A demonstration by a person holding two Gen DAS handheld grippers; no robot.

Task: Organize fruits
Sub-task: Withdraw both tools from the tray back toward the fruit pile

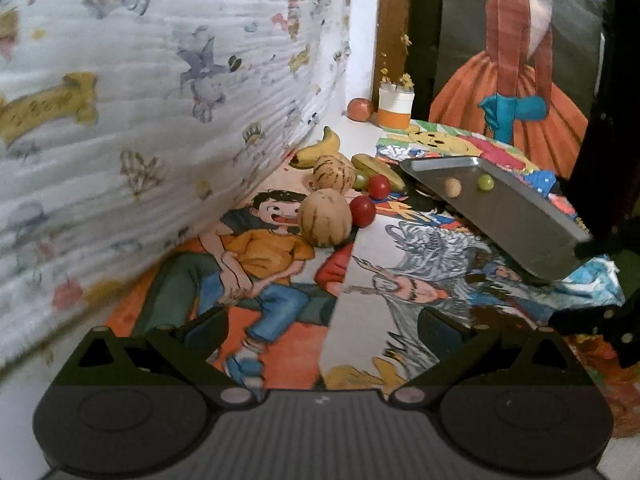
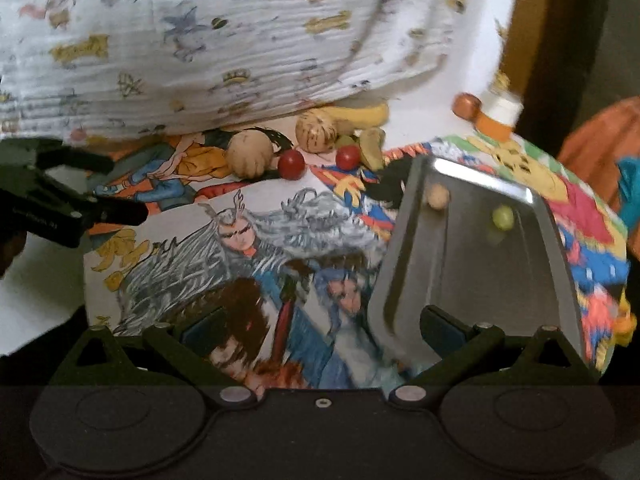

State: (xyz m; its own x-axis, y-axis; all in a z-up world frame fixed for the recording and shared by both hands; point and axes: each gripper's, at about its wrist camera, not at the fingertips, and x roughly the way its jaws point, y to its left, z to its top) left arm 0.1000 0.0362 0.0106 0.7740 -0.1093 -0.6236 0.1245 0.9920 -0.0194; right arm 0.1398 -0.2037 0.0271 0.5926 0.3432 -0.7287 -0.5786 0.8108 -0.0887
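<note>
Here, a rectangular grey metal tray (image 2: 472, 256) is held tilted by its near rim at the right gripper (image 2: 320, 332), whose grip is unclear; beyond it lie piled fruits (image 1: 332, 200). The left gripper (image 1: 320, 328) is spread wide, empty, presumably readied for picking.

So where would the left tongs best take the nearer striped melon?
Across the widest middle of the nearer striped melon, coming in from the front, along the left tongs' view. It is round, and a red tomato touches its right side, so set the fingers front-left and back-right, probably.
</note>
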